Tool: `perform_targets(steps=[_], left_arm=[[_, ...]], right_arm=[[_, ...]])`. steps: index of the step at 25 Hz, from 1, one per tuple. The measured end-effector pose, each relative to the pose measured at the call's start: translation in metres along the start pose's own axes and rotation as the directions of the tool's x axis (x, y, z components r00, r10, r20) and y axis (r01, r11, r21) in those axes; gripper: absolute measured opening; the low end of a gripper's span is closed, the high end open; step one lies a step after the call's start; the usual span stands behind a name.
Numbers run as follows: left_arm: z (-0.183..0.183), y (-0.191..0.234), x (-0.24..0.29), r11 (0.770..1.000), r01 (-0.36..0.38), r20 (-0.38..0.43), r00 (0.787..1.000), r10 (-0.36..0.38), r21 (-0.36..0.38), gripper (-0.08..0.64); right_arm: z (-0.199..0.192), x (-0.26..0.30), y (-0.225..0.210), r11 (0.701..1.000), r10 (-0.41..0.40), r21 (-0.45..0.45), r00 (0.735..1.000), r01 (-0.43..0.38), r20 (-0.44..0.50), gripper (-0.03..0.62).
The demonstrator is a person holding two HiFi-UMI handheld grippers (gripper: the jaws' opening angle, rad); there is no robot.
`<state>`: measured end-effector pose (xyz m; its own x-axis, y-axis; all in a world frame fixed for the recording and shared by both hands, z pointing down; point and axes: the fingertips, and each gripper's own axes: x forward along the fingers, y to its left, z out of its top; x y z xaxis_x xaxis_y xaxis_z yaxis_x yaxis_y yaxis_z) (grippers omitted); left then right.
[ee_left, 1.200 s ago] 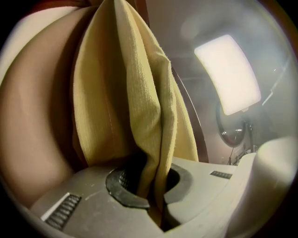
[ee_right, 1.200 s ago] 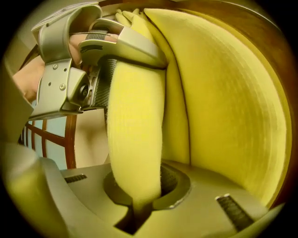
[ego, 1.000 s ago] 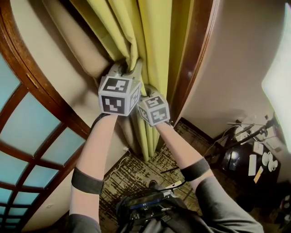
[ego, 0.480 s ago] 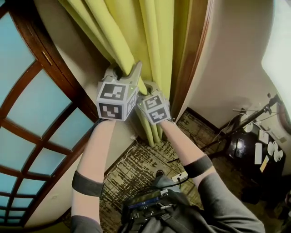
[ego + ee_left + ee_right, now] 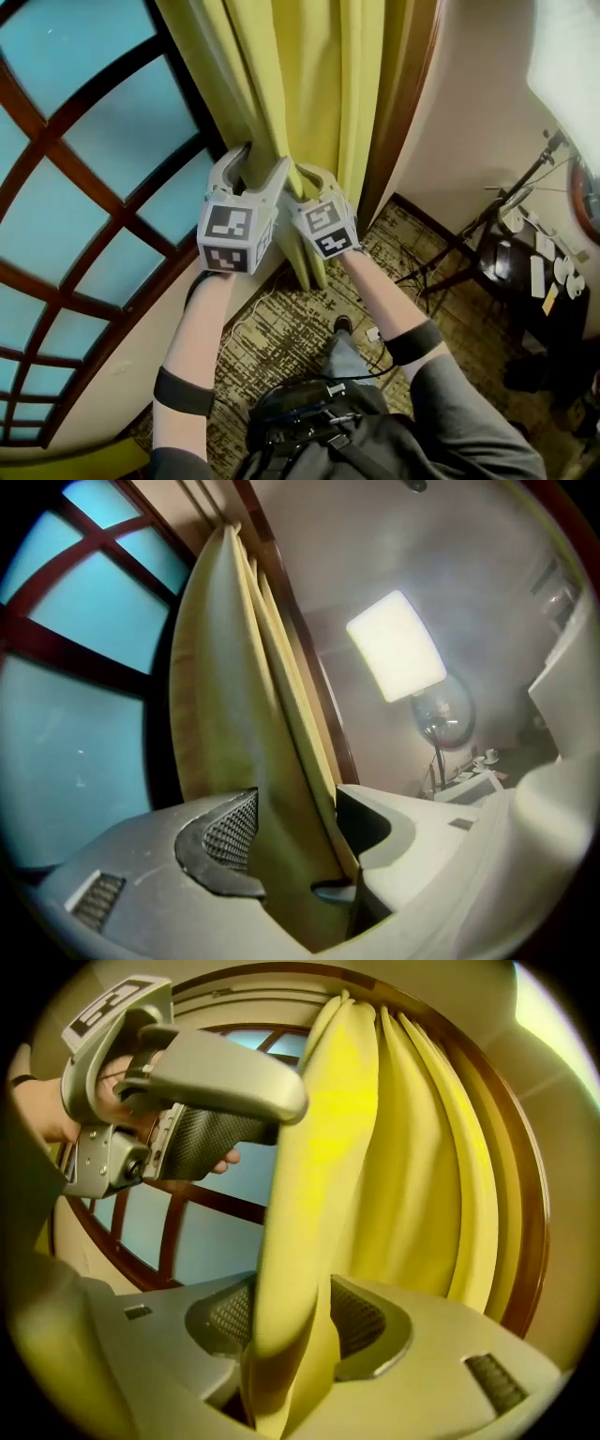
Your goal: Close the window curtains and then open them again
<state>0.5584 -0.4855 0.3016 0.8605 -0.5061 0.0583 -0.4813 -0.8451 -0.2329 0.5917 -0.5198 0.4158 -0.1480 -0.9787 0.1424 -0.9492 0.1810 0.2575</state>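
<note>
The yellow-green curtain [image 5: 309, 84] hangs gathered in folds against the dark wooden window frame [image 5: 398, 122]. Both grippers are level on its leading edge, side by side. A fold runs between the jaws of my left gripper [image 5: 255, 161], which have just been opening; in the left gripper view the curtain [image 5: 244, 686] lies by the left pad with a gap to the right one, so the left gripper [image 5: 295, 817] is open. My right gripper [image 5: 312, 176] has also just been opening. The curtain [image 5: 328, 1147] passes loosely through the right gripper [image 5: 291, 1312], clear of both mesh pads.
The arched window [image 5: 94, 141] with blue panes and brown bars fills the left. A patterned carpet [image 5: 281, 328] with a cable and socket [image 5: 372, 334] lies below. A tripod stand and a dark table with cups [image 5: 534, 272] stand at the right. A bright panel light [image 5: 394, 644] glows beyond.
Both grippers have carried the curtain edge toward the right-hand frame, and far more window glass now shows at the left. Both pairs of jaws have spread apart around the fabric.
</note>
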Motion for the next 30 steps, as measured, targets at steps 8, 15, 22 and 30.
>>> perform_targets(steps=[8, 15, 22, 30], left_arm=[[-0.1, 0.007, -0.165, 0.998, -0.035, -0.13, 0.991, 0.028, -0.053, 0.253], [-0.16, 0.015, -0.259, 0.97, -0.196, -0.231, 0.96, 0.161, -0.141, 0.039], [-0.192, -0.005, -0.332, 0.921, -0.349, -0.302, 0.909, 0.287, -0.175, 0.005], [-0.204, -0.04, -0.408, 0.839, -0.516, -0.369, 0.824, 0.43, -0.173, 0.005]], right_arm=[[-0.046, -0.082, 0.104, 0.989, 0.012, 0.151, 0.998, -0.002, -0.066, 0.19], [-0.052, -0.12, 0.169, 0.975, 0.11, 0.205, 0.988, -0.086, -0.107, 0.009], [-0.052, -0.14, 0.219, 0.947, 0.241, 0.234, 0.967, -0.218, -0.077, 0.002], [-0.055, -0.172, 0.268, 0.895, 0.385, 0.262, 0.922, -0.362, -0.043, 0.002]])
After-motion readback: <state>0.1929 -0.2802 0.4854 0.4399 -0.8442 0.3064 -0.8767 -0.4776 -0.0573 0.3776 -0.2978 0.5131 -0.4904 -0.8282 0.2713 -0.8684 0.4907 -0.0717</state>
